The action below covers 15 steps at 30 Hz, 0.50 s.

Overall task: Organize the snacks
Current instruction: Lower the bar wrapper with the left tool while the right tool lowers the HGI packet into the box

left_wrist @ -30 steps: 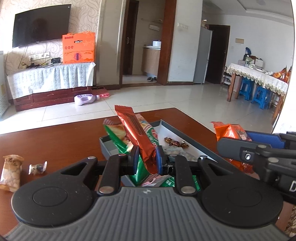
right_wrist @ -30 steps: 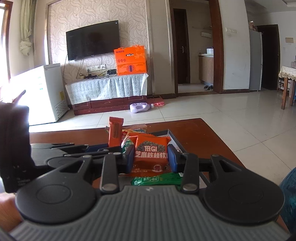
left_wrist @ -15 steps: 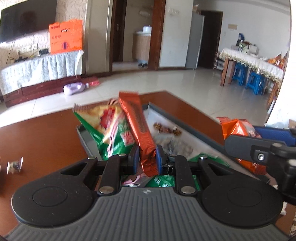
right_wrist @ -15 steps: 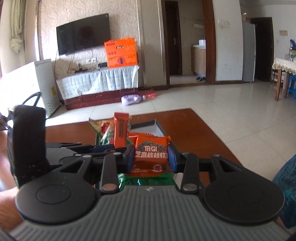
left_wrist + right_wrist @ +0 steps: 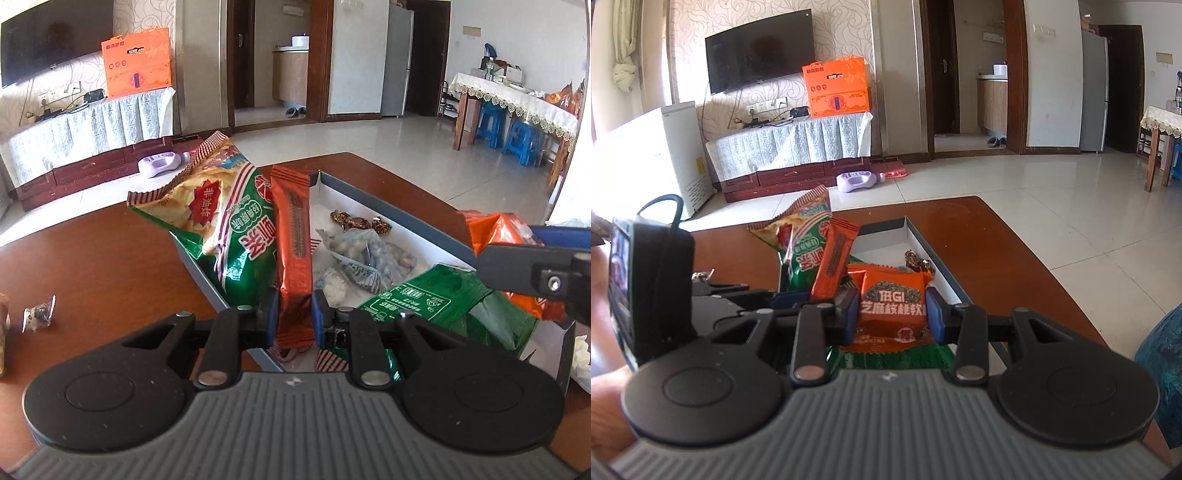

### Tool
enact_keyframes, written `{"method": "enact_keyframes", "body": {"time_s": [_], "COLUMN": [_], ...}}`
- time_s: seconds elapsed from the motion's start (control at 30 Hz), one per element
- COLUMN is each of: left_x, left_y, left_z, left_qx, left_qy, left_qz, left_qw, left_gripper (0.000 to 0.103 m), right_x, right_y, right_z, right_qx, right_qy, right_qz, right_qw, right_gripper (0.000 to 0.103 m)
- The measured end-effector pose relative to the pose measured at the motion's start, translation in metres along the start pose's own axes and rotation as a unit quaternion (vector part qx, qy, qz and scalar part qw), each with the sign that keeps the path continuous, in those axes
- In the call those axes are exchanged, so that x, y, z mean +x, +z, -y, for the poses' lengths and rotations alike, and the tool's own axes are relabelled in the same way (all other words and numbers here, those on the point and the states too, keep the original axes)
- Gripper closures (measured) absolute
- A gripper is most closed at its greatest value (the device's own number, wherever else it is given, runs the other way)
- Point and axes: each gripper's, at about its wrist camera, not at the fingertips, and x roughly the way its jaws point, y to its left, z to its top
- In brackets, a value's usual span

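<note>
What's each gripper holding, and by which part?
Left gripper: slim orange bar, pinched near its lower end. Right gripper: orange snack pack, gripped by its side edges.

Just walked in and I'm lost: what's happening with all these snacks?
A person is sorting snacks into a tray on a wooden table. The left gripper is clamped on a long orange bar held over the tray; the right gripper grips an orange packet. Chips, candies and green packets already lie inside.

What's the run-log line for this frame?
left gripper: shut on orange bar, over tray | right gripper: shut on orange packet | tray: snacks inside
</note>
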Motion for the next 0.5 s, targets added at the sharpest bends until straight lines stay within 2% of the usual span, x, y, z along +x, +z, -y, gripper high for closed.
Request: {"method": "enact_keyframes", "body": {"time_s": [0.13, 0.27, 0.5], "left_x": [-0.001, -0.005, -0.020], "left_y": [-0.007, -0.010, -0.021], "left_z": [0.001, -0.003, -0.014], "left_qx": [0.017, 0.013, 0.033], "left_qy": [0.008, 0.005, 0.025], "left_qz": [0.001, -0.001, -0.008], "left_qw": [0.9998, 0.9999, 0.9991], "left_gripper": [0.080, 0.080, 0.080], "right_x": [0.006, 0.018, 0.030], "right_y": [0.004, 0.002, -0.002], "right_z": [-0.001, -0.003, -0.012], "right_qx": [-0.002, -0.007, 0.016], "right_qy": [0.003, 0.004, 0.038], "right_qz": [-0.009, -0.028, -0.052], "right_qw": [1.000, 1.000, 0.998], "right_gripper": [0.062, 0.062, 0.063]}}
